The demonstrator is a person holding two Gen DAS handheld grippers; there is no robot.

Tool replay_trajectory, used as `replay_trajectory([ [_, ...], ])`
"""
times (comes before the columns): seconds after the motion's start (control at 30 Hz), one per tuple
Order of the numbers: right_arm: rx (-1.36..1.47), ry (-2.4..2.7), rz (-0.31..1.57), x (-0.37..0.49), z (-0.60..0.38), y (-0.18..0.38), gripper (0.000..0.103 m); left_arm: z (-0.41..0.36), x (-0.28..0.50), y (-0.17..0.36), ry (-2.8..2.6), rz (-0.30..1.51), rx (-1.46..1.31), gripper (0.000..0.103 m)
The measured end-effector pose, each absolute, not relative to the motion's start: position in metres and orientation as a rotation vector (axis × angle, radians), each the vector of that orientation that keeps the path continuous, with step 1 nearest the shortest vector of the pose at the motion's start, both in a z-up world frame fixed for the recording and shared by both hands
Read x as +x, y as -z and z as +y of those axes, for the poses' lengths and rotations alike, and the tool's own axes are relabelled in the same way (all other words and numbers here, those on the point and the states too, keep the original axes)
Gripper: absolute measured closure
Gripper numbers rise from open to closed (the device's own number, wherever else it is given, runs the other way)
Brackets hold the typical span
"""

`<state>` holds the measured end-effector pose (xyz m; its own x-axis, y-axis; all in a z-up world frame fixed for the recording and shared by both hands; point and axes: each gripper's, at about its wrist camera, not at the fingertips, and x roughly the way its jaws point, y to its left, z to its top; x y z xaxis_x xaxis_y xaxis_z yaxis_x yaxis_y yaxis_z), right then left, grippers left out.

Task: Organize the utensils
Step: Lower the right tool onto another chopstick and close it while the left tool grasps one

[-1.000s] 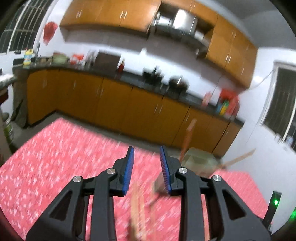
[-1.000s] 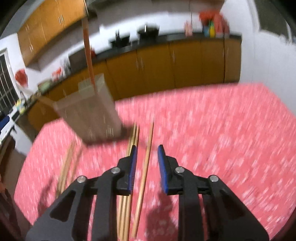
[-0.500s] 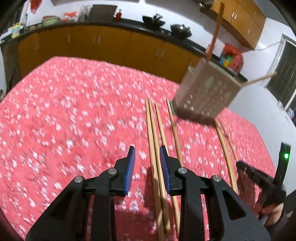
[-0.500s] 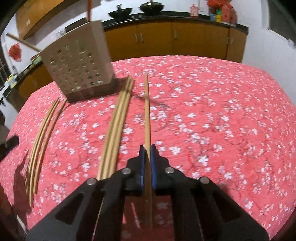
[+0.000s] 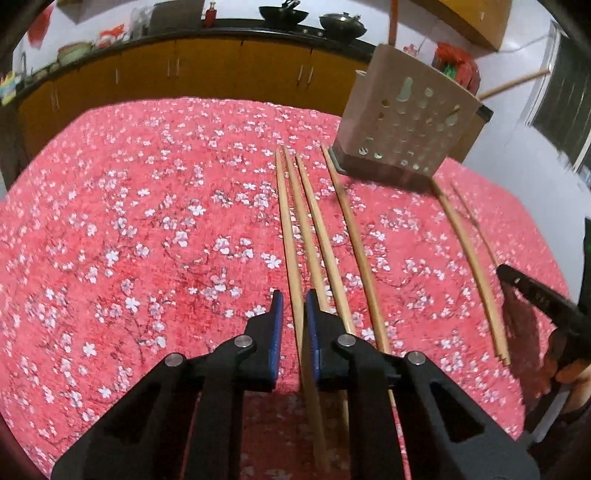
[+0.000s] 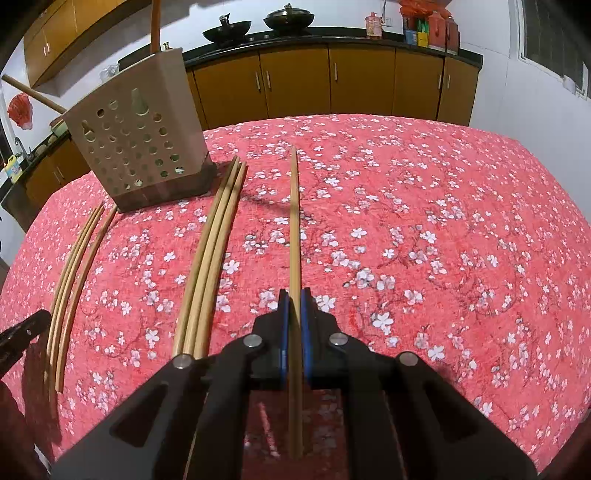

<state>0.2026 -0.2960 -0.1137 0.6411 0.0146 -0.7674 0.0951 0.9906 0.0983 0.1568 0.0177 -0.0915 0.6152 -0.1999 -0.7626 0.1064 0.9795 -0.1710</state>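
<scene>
on the floral red tablecloth (image 5: 147, 221), left gripper (image 5: 293, 314) jaws, just closing, bracket one chopstick (image 5: 290, 240) without clamping. right view: right gripper (image 6: 294, 314) clamps single chopstick (image 6: 294, 221); perforated holder (image 6: 136, 136) stands beyond.

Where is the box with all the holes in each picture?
Left wrist view: the holder stands upper right, at the far edge of the cloth, just right of the four chopsticks' far tips.
Right wrist view: the holder stands upper left, left of the three bunched chopsticks.
Shared landmark: the black woks on the counter behind it.
</scene>
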Motion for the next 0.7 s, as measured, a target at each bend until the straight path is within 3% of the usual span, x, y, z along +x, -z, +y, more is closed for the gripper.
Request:
replay_trajectory([
  [0.27,0.097,0.013,0.874,0.197,-0.283,0.116,0.093,0.002,0.157,0.092,0.140,0.887,0.009,0.094],
  [0.7,0.153,0.039,0.867,0.216,-0.297,0.115,0.095,0.040,0.203,0.094,0.060,0.874,-0.090,0.095],
])
